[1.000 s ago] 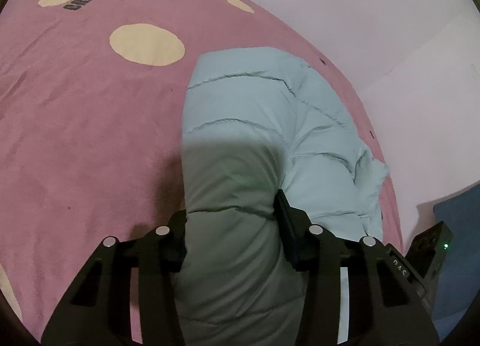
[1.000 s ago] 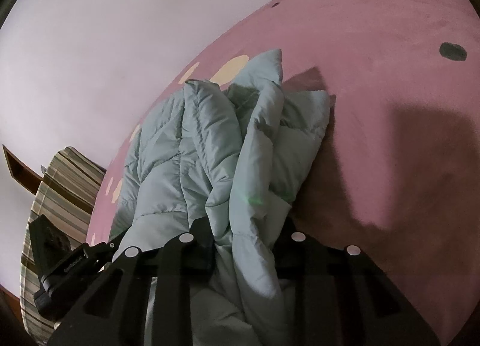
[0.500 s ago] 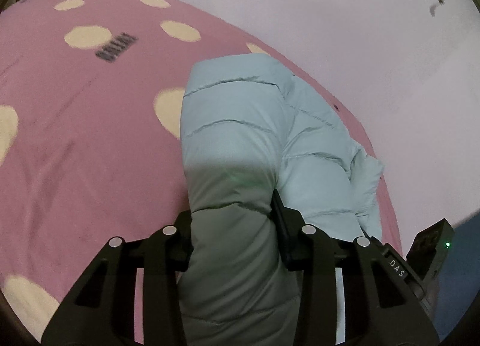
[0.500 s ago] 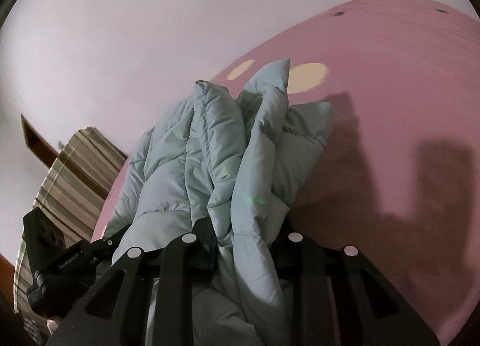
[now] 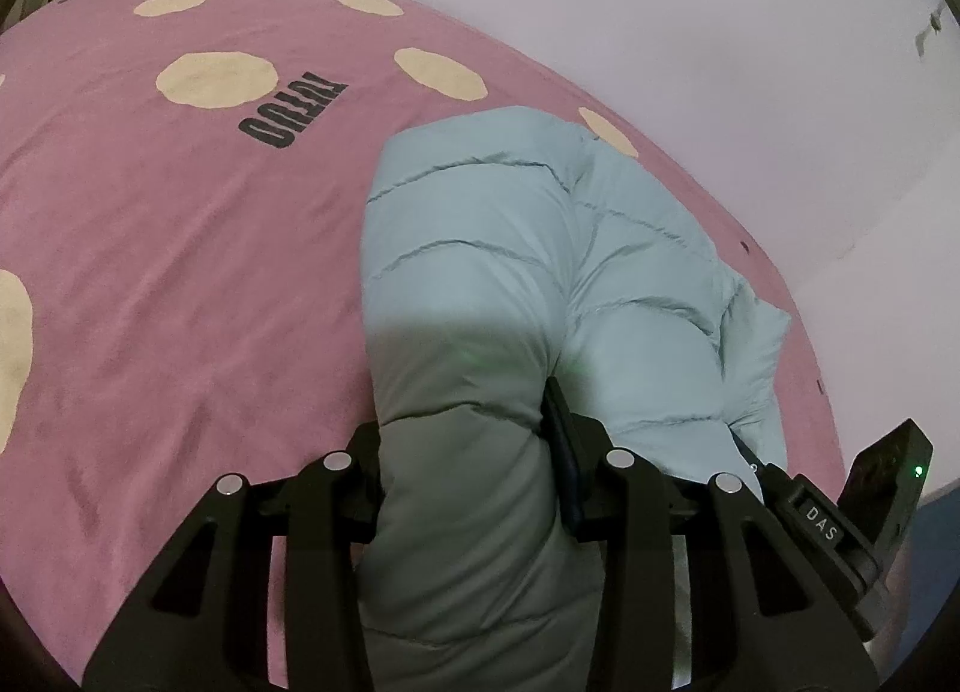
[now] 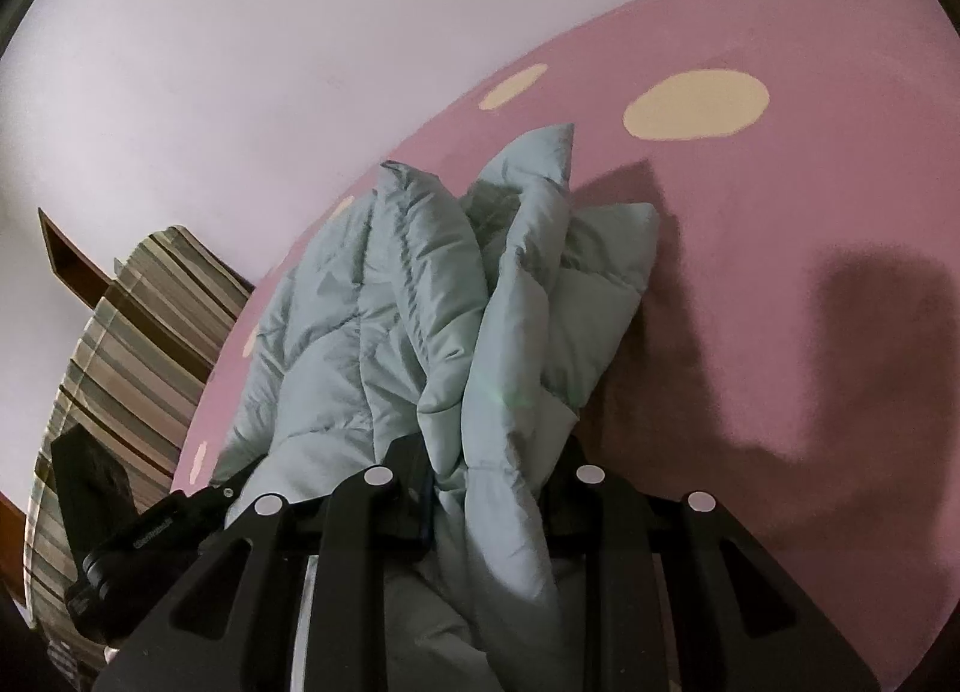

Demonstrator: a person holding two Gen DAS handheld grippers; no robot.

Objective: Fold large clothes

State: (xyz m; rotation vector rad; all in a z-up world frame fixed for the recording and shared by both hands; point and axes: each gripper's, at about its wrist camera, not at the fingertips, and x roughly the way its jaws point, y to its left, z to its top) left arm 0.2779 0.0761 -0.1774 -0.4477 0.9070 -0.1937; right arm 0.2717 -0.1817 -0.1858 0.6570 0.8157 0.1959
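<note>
The jacket [image 5: 480, 248], a pale blue quilted garment, lies partly on the bed [image 5: 180, 272] and is partly lifted off it. It sits near the wall-side edge of the bed, beside the cream dots of the pink cover.

**Tongs state**
- Left tongs [image 5: 465, 440]: closed onto a thick padded roll of the jacket. The roll fills the whole gap between the two fingers.
- Right tongs [image 6: 492, 470]: closed onto a bunched stack of jacket layers. Several loose folds stand up ahead of the fingers.

**Step in hand (judgement)**
Both tongs appear to carry one end of the jacket across the bed to make or finish a fold. The fold does not look set down flat yet.

**Risks from this position**
1. Slippage. The shell fabric looks smooth and the filling compresses. A pull along the bed may draw the padding out of either grip.
2. Uneven layers. The right tongs hold several layers of unequal depth. An outer layer may drop free and open the fold.
3. Skew. If one side travels farther than the other, the jacket edge lands crooked on the bed.
4. Spring-back. Puffy filling may lift the fold once released unless it is pressed down.
5. Overhang. The jacket lies close to the bed edge by the wall; a push that way may slide it off.
</note>
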